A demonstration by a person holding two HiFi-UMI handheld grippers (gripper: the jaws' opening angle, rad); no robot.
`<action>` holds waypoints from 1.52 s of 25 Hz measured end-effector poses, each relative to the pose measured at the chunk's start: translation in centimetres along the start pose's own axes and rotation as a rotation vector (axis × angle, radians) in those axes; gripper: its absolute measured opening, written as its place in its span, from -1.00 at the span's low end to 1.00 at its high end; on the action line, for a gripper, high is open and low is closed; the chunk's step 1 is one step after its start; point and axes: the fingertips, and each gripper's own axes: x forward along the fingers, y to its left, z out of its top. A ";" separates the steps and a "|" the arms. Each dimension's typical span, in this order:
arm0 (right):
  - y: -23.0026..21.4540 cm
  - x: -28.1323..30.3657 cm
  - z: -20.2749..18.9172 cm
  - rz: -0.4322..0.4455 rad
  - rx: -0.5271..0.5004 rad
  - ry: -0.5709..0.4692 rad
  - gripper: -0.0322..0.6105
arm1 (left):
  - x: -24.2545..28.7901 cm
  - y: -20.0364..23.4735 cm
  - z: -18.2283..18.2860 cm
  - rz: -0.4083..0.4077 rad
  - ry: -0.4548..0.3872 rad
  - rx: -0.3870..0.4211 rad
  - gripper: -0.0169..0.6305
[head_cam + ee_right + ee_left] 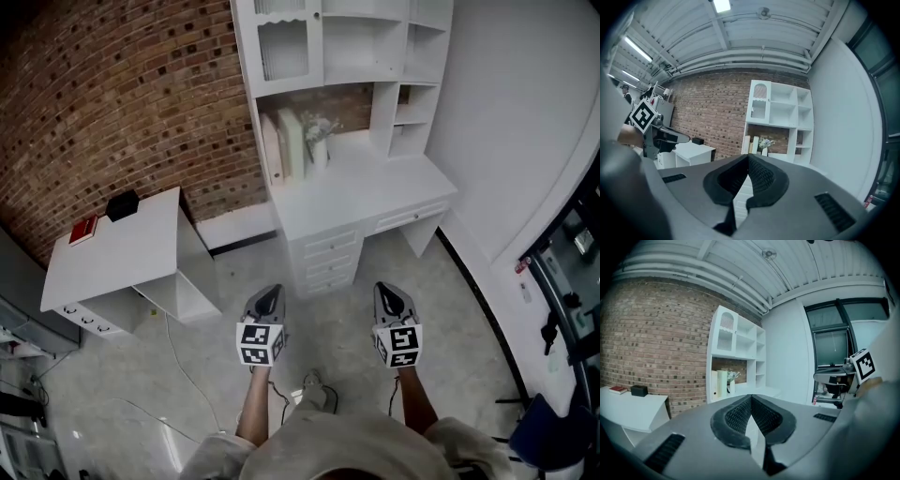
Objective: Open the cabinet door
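The cabinet door is a white panelled door with a glazed centre, at the upper left of a white desk hutch, and it is closed. It also shows far off in the left gripper view as the cabinet door and in the right gripper view as the cabinet door. My left gripper and right gripper are held side by side over the floor, well short of the desk. The left gripper has its jaws closed together with nothing between them. The right gripper is shut and empty too.
The desk has drawers below, and books and a flower vase on top. A low white table at left carries a black box and a red book. A cable lies on the floor.
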 end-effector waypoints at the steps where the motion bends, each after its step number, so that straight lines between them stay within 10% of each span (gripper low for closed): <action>1: -0.3 1.5 0.4 -0.003 -0.003 -0.001 -0.86 | 1.3 0.9 0.6 -0.003 -0.004 -0.001 -0.87; 14: -3.4 16.8 2.0 -0.073 -0.035 0.013 -0.86 | 15.6 10.4 4.6 -0.075 -0.032 -0.001 -0.87; 38: -11.6 31.3 0.0 -0.110 -0.007 -0.002 -0.86 | 32.6 14.5 5.5 -0.112 0.000 0.030 -0.87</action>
